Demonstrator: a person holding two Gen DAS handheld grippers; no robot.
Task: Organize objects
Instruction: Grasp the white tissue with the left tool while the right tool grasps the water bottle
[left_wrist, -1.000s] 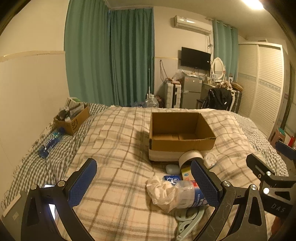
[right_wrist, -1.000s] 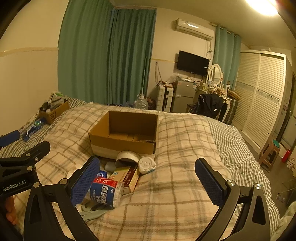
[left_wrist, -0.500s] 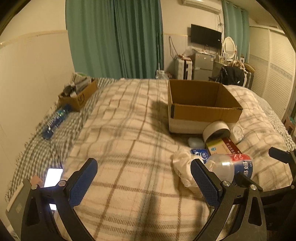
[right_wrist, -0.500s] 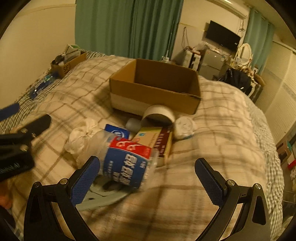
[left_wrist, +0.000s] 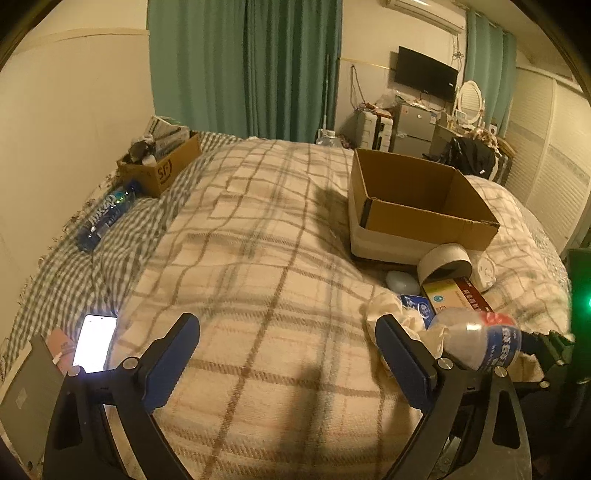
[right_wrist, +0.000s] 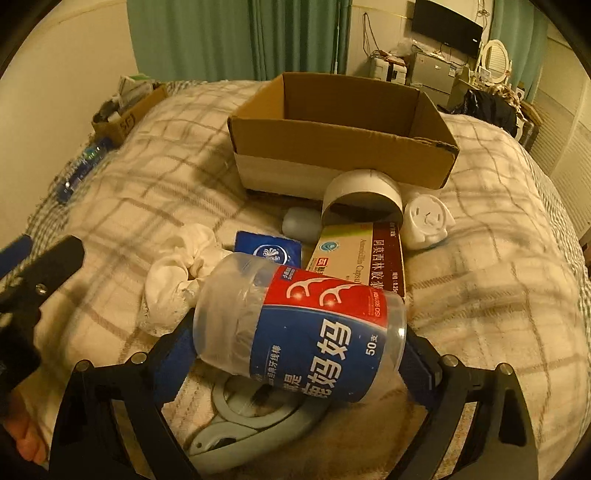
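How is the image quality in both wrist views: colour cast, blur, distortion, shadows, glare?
Left wrist view: warm yellow cast, strong fisheye bending, dark corners, a shadow across the blanket, the phone screen blown out white. Right wrist view: same cast and bending, edges smeared, the close jar sharp enough to read its label.

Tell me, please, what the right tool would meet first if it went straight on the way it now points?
Most likely the floss pick jar, which lies on its side between the right tool's open pads. Whether they touch it already is unclear.

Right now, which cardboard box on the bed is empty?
The large cardboard box mid-bed, behind the clutter, looks empty; the small box by the wall is stuffed.
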